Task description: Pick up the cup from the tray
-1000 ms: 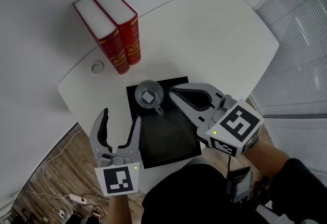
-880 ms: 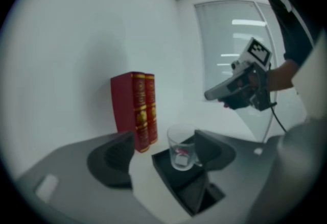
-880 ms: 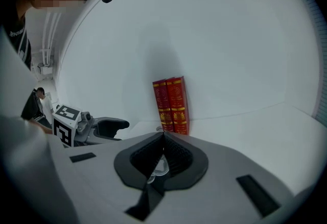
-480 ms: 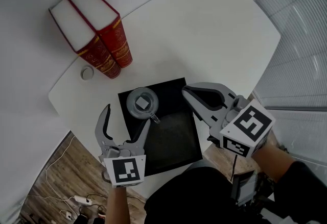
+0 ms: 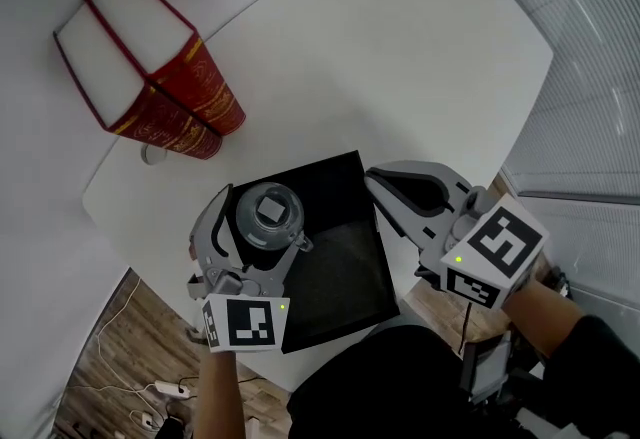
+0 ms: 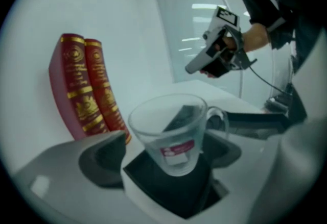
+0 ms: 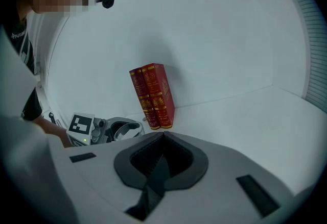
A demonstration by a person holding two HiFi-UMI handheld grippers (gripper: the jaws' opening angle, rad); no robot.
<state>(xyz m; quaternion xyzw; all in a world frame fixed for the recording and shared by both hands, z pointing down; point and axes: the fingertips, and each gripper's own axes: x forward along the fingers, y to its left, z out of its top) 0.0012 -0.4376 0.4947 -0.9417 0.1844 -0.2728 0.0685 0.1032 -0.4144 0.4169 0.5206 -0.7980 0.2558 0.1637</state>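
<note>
The glass cup (image 5: 268, 215) stands upright in the black tray's (image 5: 345, 272) far-left corner. The left hand-held gripper (image 5: 258, 222), whose jaws have just been opening, is spread around it without pressing; the right hand-held gripper (image 5: 378, 182), beside the tray, is pressed together. The cup is probably light, stiff, slippery and fragile: squeeze mid-wall gently

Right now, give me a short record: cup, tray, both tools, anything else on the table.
cup: clear glass cup with a handle, upright on the tray's far left corner
tray: flat black rectangular tray, at the near edge of the white table
left tool: jaws just opened wide, either side of the cup, not gripping
right tool: shut, empty, right of the tray
other: two red hardback books, standing side by side
</note>
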